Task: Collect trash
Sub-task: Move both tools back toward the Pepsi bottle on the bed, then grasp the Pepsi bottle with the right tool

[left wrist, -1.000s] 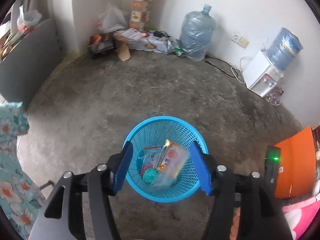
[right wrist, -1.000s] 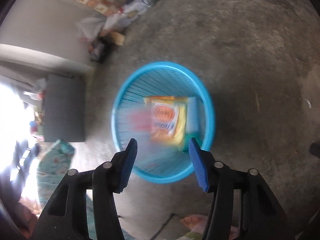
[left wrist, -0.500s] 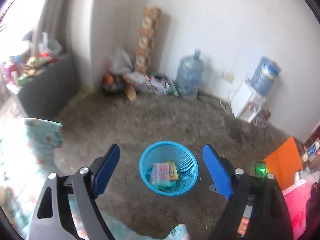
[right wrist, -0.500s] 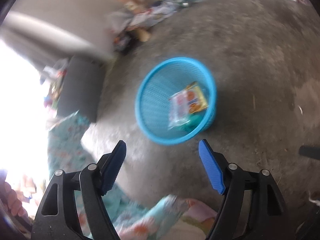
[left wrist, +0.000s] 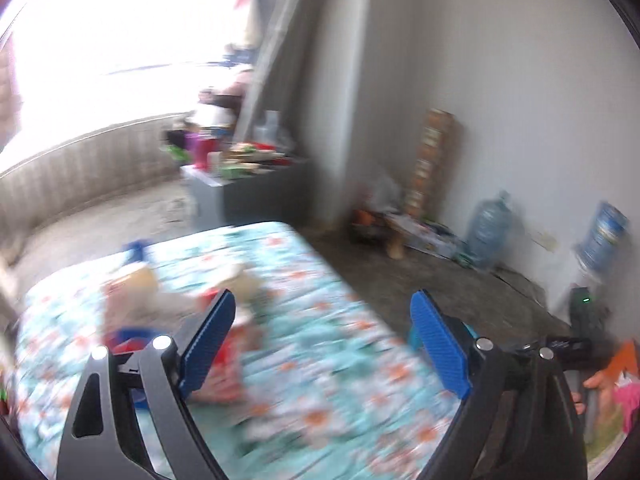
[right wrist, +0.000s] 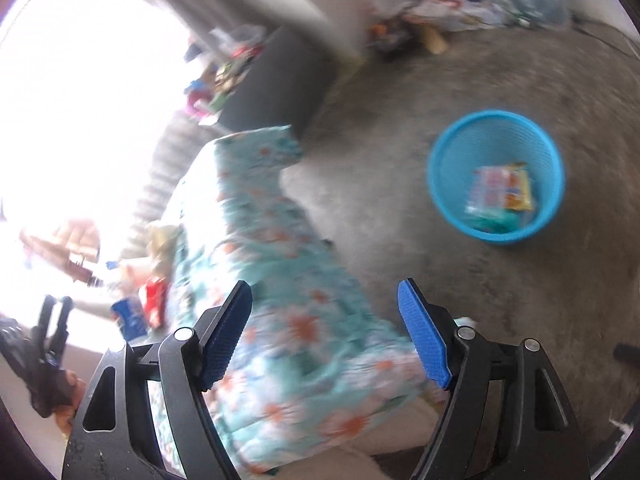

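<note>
A blue mesh basket (right wrist: 496,128) stands on the concrete floor with several snack wrappers (right wrist: 502,190) in it. My right gripper (right wrist: 324,340) is open and empty over the corner of a table with a floral cloth (right wrist: 280,264). My left gripper (left wrist: 324,340) is open and empty above the same cloth (left wrist: 304,360). Blurred trash lies on the cloth: a tan bag (left wrist: 132,288), a red wrapper (left wrist: 228,352), and in the right wrist view a blue can (right wrist: 128,318) and a red packet (right wrist: 154,300). The left gripper (right wrist: 52,320) shows at the right view's left edge.
A grey cabinet (left wrist: 256,196) with clutter stands by the wall. Boxes and bags (left wrist: 400,228) and two water jugs (left wrist: 488,228) line the far wall. An orange box (left wrist: 624,360) is at the right. The view is motion-blurred.
Both grippers have swung away from the basket to the left, toward the floral table. The basket has left the left wrist view. Both stay open and empty.
</note>
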A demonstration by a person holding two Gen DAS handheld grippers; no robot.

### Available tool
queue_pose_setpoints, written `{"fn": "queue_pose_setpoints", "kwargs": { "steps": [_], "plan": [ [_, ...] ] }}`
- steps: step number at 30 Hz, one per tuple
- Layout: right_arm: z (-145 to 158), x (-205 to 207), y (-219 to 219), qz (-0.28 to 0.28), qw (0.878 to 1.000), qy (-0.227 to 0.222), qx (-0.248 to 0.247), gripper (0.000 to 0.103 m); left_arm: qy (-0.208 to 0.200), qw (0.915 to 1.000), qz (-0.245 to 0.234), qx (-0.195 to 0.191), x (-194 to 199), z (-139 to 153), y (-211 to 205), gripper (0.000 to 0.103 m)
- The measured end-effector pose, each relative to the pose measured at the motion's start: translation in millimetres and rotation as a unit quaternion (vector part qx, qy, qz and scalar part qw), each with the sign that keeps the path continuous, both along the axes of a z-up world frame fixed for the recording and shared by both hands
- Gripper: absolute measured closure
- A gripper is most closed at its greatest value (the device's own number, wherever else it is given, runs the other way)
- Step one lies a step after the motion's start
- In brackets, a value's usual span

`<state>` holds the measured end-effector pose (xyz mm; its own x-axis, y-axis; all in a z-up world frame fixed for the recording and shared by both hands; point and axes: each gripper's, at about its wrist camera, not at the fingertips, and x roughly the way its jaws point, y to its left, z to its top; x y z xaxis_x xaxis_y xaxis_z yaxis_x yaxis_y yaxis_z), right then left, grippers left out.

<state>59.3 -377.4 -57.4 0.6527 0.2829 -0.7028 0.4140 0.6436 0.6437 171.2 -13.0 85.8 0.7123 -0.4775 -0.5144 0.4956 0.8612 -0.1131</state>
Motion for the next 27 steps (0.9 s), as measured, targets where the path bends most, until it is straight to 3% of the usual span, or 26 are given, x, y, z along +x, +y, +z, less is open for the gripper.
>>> {"fn": "queue_pose_setpoints", "kwargs": {
  "steps": [6,11,15,20,27],
  "plan": [
    [21.1,39.9,42.5,0.072,0.997,-0.011,-0.003,0.031,0.005,0.9972,0.073,-0.015,-16.6,-8.2,78.3,0.016],
    [36.0,67.6,81.6,0.118,0.993,-0.028,0.005,0.031,0.009,0.9935,0.113,-0.013,-19.9,-20.4,113.0,0.016],
    [51.8,100.9,128.9,0.180,0.982,-0.051,0.016,0.031,0.013,0.9904,0.137,-0.013,-17.9,-31.9,136.1,0.016],
    [74.9,152.6,212.3,0.269,0.960,-0.075,0.017,0.031,0.029,0.9861,0.163,-0.019,-12.8,-44.3,157.5,0.016],
    [74.7,213.5,295.0,0.304,0.950,-0.067,0.002,0.029,0.042,0.9806,0.190,-0.025,-10.8,-55.2,186.4,0.016]
  ]
}}
